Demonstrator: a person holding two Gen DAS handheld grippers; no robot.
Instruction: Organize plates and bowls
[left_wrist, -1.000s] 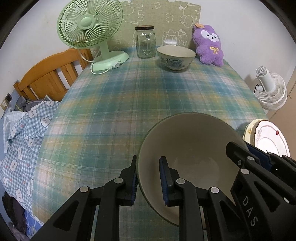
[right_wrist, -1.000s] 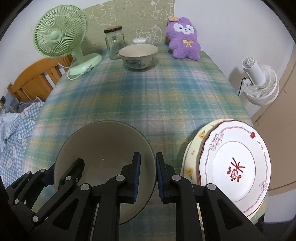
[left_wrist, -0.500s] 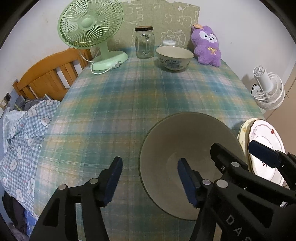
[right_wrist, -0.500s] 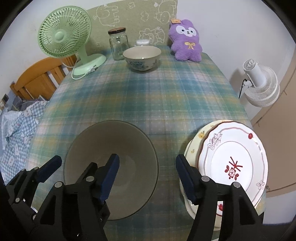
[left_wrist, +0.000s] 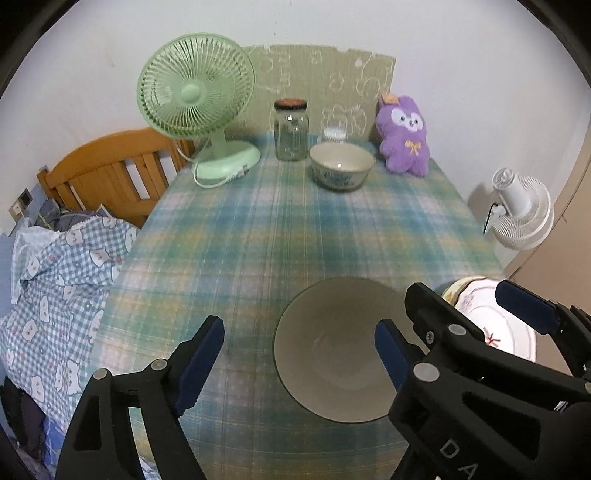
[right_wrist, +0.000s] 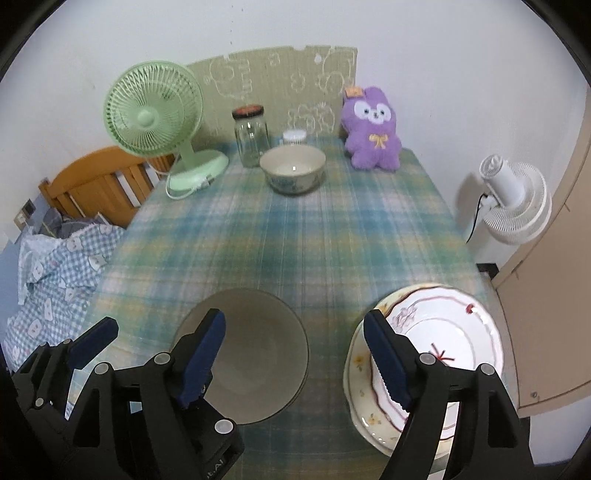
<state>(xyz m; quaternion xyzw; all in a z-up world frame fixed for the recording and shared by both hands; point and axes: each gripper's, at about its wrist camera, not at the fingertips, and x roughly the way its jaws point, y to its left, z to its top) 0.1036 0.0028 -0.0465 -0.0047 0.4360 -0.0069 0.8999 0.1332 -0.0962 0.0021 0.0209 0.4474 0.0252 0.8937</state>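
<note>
While both claws' jaws opening, unladen: grey bowl (left_wrist: 332, 350) empty; 2 plates (right_wrist: 443, 332) stacked

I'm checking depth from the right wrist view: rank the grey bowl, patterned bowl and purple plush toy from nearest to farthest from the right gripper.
1. Grey bowl, just under the right gripper, left side.
2. Patterned bowl, far end, centre.
3. Purple plush toy, against the back wall, right.

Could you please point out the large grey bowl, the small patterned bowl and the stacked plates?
large grey bowl (right_wrist: 258, 354), right wrist view, on its inner wall.
small patterned bowl (left_wrist: 341, 166), left wrist view, on its inside near the rim.
stacked plates (right_wrist: 443, 332), right wrist view, on the top plate's face.
</note>
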